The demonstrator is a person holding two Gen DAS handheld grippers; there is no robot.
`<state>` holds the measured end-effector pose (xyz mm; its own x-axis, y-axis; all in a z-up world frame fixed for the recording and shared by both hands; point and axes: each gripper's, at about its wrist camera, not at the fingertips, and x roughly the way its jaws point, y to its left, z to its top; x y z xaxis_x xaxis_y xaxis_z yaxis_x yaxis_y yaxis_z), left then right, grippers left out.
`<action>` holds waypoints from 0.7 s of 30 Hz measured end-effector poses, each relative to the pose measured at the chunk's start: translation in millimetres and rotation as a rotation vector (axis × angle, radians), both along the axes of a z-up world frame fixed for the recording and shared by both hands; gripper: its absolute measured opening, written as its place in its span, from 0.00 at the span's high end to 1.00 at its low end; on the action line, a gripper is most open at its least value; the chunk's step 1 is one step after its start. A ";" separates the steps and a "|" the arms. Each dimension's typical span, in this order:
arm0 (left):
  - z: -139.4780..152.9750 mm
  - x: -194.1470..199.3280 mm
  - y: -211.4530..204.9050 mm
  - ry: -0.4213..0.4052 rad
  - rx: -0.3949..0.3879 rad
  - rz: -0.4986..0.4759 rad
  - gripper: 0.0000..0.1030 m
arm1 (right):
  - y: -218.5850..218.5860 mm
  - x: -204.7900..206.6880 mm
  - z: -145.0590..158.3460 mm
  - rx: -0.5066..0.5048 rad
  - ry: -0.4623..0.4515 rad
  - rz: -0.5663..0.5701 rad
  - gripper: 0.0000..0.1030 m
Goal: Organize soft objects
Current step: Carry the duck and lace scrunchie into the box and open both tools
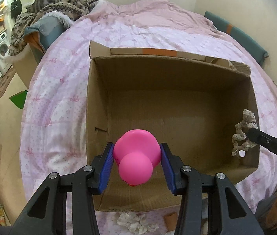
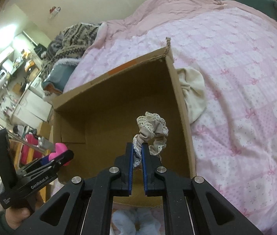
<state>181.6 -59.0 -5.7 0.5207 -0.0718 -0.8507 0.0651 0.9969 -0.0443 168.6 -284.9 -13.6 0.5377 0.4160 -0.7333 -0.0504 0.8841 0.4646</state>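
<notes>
Both loads hang over open brown cardboard box [image 1: 169, 105]: left gripper [image 1: 136, 156] clamps pink rubber duck [image 1: 136, 156]; right gripper [image 2: 137, 152] pinches lace-trimmed beige scrunchie [image 2: 152, 131].

Both units match: left hand-held gripper [image 1: 136, 157] and right hand-held gripper [image 2: 137, 152] have matte black plastic linkage arms, silver round pivot screws, blue ribbed pads on the fingers [image 1: 107, 169]. Left body carries white "GenRobot.AI" lettering. Bare hand [image 2: 17, 218], dark green sleeve cuff.
</notes>
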 end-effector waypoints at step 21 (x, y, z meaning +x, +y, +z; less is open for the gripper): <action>-11.4 -3.2 -1.2 0.014 0.001 -0.022 0.58 | 16.2 3.0 -22.4 -0.048 0.093 0.041 0.90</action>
<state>178.4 -60.1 -17.0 0.5067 -0.0817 -0.8582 0.0860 0.9953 -0.0440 171.6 -268.7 -36.0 0.4496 0.3993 -0.7990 -0.0457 0.9036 0.4259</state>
